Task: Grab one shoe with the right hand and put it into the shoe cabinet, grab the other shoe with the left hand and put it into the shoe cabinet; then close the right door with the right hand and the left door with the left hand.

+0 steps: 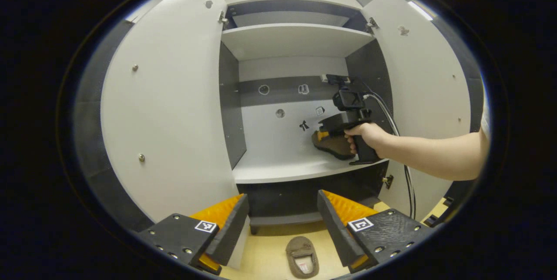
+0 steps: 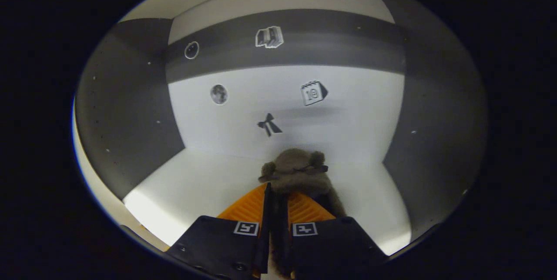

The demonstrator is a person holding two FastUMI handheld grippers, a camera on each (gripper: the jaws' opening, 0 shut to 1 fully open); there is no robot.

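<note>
A brown fuzzy shoe (image 2: 300, 175) rests toe-first on the white lower shelf (image 2: 196, 184) of the shoe cabinet, and my right gripper (image 2: 273, 188) is shut on its rear edge. In the left gripper view, a hand holds that right gripper (image 1: 325, 133) inside the cabinet, over the same shoe (image 1: 333, 146) at the right end of the shelf (image 1: 278, 171). The other shoe (image 1: 301, 257) lies sole-down on the wooden floor in front of the cabinet. My left gripper (image 1: 283, 196) hangs open above it, with nothing between its fingers.
Both cabinet doors stand wide open, the left door (image 1: 174, 110) and the right door (image 1: 426, 97). A bare upper shelf (image 1: 291, 38) sits above. A cable (image 1: 407, 184) trails down from the right gripper past the right door. Small stickers dot the cabinet's back wall (image 2: 283, 110).
</note>
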